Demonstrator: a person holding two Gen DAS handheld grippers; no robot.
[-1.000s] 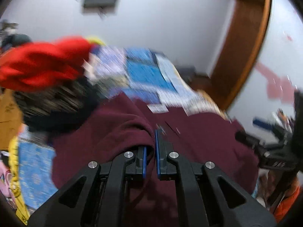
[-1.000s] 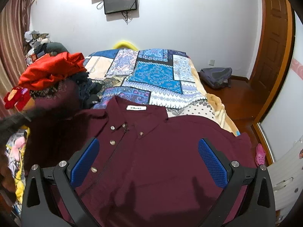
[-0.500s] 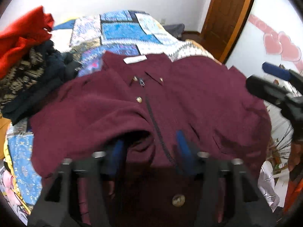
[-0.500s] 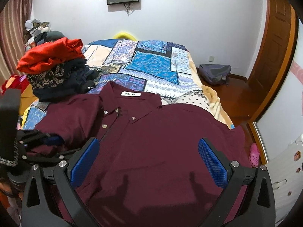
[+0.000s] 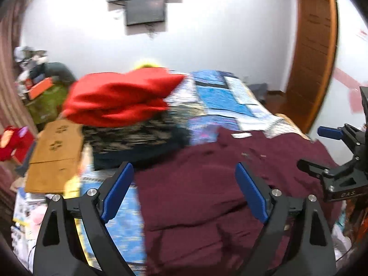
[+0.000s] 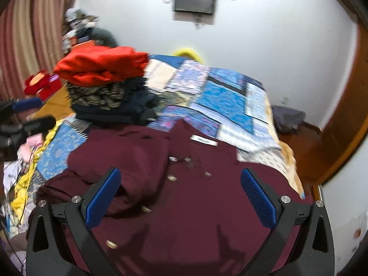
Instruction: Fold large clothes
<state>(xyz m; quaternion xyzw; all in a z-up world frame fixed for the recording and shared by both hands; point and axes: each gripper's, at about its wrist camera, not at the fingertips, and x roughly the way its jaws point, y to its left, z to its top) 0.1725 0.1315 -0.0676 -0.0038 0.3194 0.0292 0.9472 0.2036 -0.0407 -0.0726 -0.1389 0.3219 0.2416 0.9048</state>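
A large maroon button shirt (image 6: 207,207) lies face up on the patchwork bedspread (image 6: 225,96), collar and white label toward the far end. Its left sleeve is folded in over the chest (image 6: 128,161). The shirt also shows in the left wrist view (image 5: 207,195). My left gripper (image 5: 184,193) is open and empty above the shirt's left side. My right gripper (image 6: 181,197) is open and empty above the shirt's middle. The right gripper shows at the right edge of the left wrist view (image 5: 331,151), and the left gripper at the left edge of the right wrist view (image 6: 25,117).
A stack of folded clothes with a red garment (image 6: 101,65) on top sits on the bed's far left. A brown cardboard piece (image 5: 55,158) and clutter lie left of the bed. A wooden door (image 5: 315,53) and a grey bag (image 6: 287,117) are at the right.
My left gripper let go of the shirt's sleeve, opened wide and pulled back to the left. The sleeve now lies folded over the chest. My right gripper stayed open and swung left.
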